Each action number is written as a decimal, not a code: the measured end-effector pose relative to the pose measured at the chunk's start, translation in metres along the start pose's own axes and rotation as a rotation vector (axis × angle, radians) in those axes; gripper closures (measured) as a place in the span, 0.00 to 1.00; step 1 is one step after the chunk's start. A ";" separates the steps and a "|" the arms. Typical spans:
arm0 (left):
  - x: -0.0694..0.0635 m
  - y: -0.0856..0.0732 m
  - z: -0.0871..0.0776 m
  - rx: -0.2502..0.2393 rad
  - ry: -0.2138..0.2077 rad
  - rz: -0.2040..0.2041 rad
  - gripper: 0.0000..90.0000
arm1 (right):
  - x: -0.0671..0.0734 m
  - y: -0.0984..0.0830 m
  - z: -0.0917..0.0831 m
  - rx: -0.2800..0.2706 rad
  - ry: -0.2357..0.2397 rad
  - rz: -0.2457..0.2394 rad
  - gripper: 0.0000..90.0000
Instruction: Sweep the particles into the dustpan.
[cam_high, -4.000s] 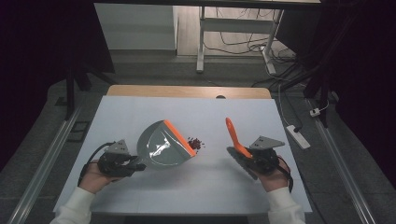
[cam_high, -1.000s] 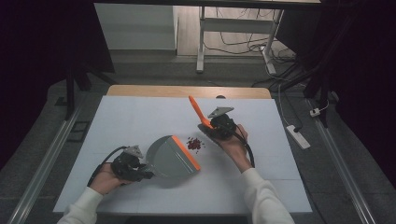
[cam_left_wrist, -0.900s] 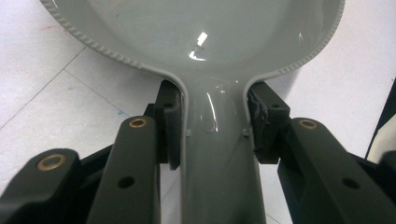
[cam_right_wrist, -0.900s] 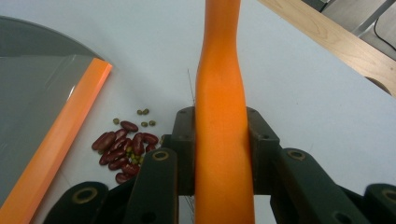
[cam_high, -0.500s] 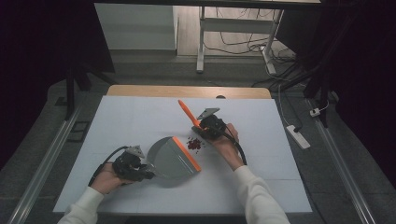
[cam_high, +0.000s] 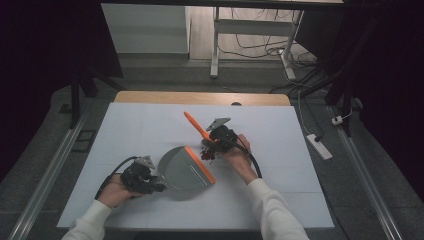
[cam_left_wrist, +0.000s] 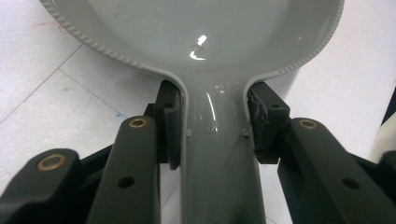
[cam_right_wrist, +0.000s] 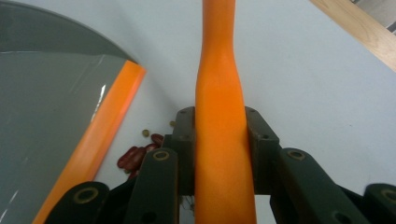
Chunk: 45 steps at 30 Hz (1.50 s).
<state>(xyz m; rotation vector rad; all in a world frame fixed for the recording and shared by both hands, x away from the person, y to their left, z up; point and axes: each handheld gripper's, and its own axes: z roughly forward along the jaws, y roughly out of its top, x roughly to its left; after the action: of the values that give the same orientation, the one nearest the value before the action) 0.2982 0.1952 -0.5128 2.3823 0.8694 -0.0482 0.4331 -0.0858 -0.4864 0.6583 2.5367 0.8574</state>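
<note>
A grey dustpan (cam_high: 182, 170) with an orange front lip (cam_high: 200, 164) lies flat on the white table. My left gripper (cam_high: 155, 184) is shut on its grey handle (cam_left_wrist: 218, 154), the pads pressing both sides. A small pile of dark red beans (cam_high: 209, 154) lies just past the lip, also seen as beans (cam_right_wrist: 137, 155) in the right gripper view. My right gripper (cam_high: 214, 141) is shut on the orange brush handle (cam_right_wrist: 222, 126), which slants up and to the left as the handle (cam_high: 194, 124). The brush head is hidden behind the gripper, down at the beans.
The white table top (cam_high: 280, 150) has a wooden strip (cam_high: 200, 97) along its far edge. A white power strip (cam_high: 320, 146) lies on the floor to the right. A metal frame (cam_high: 250, 35) and cables stand beyond the table.
My right gripper with the brush has moved left and down toward the beans by the dustpan lip. The dustpan, tilted up four seconds ago, lies flat; over the last second the left gripper has held still.
</note>
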 end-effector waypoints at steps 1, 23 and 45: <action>0.000 0.000 0.000 0.000 -0.001 -0.001 0.69 | 0.001 0.000 0.000 0.002 0.002 -0.004 0.78; -0.001 0.003 0.002 -0.001 -0.002 0.000 0.69 | 0.026 0.007 -0.001 -0.003 0.077 -0.046 0.78; -0.002 0.003 0.002 0.006 0.013 0.011 0.69 | 0.049 0.024 -0.018 -0.094 0.188 -0.005 0.78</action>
<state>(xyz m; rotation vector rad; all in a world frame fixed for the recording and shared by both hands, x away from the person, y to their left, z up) 0.2986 0.1910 -0.5124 2.3957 0.8634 -0.0313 0.3920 -0.0508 -0.4679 0.5661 2.6413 1.0756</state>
